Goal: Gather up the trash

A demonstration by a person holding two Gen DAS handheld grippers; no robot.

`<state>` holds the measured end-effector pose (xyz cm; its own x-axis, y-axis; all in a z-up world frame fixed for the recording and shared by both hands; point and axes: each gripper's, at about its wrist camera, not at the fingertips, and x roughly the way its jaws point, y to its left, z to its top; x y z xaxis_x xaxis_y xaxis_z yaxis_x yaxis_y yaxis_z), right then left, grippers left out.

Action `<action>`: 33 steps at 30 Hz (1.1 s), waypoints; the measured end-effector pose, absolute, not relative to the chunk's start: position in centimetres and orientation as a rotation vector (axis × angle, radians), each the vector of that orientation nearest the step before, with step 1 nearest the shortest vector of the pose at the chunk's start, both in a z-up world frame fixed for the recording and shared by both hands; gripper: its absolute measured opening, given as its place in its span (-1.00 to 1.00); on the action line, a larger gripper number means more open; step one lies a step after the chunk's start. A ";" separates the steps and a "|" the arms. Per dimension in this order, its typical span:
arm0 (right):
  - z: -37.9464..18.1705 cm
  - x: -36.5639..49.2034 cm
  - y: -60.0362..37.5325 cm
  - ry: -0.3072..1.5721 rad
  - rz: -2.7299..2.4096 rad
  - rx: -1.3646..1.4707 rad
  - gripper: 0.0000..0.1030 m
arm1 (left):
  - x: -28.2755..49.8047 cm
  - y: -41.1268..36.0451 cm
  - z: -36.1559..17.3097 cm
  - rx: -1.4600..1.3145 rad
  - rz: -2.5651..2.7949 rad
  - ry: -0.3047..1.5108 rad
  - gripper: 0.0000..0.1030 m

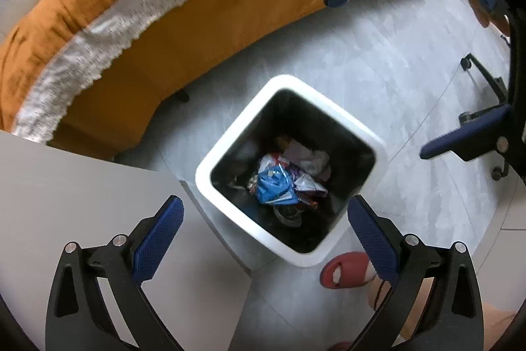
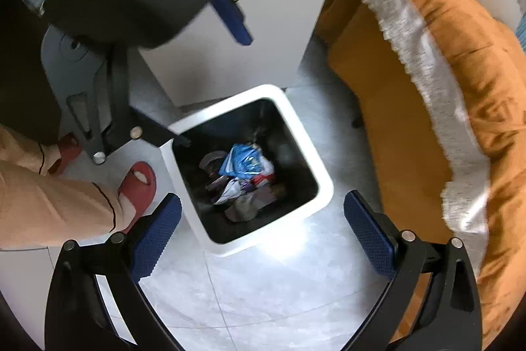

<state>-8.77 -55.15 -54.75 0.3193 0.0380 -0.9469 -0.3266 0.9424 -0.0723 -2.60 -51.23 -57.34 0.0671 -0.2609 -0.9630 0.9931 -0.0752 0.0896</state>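
Observation:
A white square bin [image 1: 227, 140] with a black inside stands on the grey floor. It holds crumpled wrappers, a blue one [image 1: 274, 185] on top. My left gripper [image 1: 266, 213] hangs above the bin, open and empty. My right gripper [image 1: 378, 71] shows at the upper right of the left wrist view, open and empty. In the right wrist view the bin [image 2: 323, 183] with the blue wrapper [image 2: 241, 162] lies below my right gripper [image 2: 263, 213], and my left gripper [image 2: 210, 84] shows at the upper left, its jaws apart.
A bed with an orange cover and white lace trim [image 1: 108, 22] runs along the bin's far side. A grey cabinet top [image 1: 65, 183] lies left of the bin. The person's red slipper [image 1: 345, 268] stands beside the bin. A chair base with castors [image 1: 480, 87] is at right.

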 end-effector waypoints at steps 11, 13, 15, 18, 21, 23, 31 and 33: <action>-40.8 -9.5 -57.0 1.155 0.124 -0.156 0.91 | -3.2 -50.2 -42.5 0.932 -1.284 0.903 0.91; -37.5 -9.8 -57.0 1.136 0.108 -0.152 0.91 | -3.3 -49.8 -39.3 0.899 -1.269 0.883 0.91; -35.3 -9.9 -57.1 1.122 0.101 -0.164 0.91 | -3.3 -49.2 -36.3 0.855 -1.258 0.861 0.91; -31.2 -10.0 -56.5 1.081 0.081 -0.178 0.91 | -2.9 -48.2 -31.7 0.776 -1.227 0.841 0.91; -27.3 -9.8 -55.9 1.035 0.073 -0.184 0.91 | -2.4 -46.9 -28.2 0.728 -1.194 0.818 0.91; -25.0 -9.4 -55.4 0.999 0.077 -0.170 0.91 | -2.1 -45.7 -26.0 0.696 -1.160 0.793 0.91; -18.2 -6.3 -51.2 0.845 0.144 -0.166 0.91 | 0.1 -38.2 -18.3 0.580 -0.909 0.709 0.91; -16.8 -5.6 -49.3 0.790 0.150 -0.177 0.91 | 0.7 -35.8 -17.1 0.548 -0.826 0.701 0.91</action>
<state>-5.55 -49.25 -16.82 0.6946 0.0676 -0.7162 -0.1997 0.9746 -0.1017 0.74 -35.82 -17.09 0.4822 -0.4678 -0.7407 0.8070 0.5662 0.1677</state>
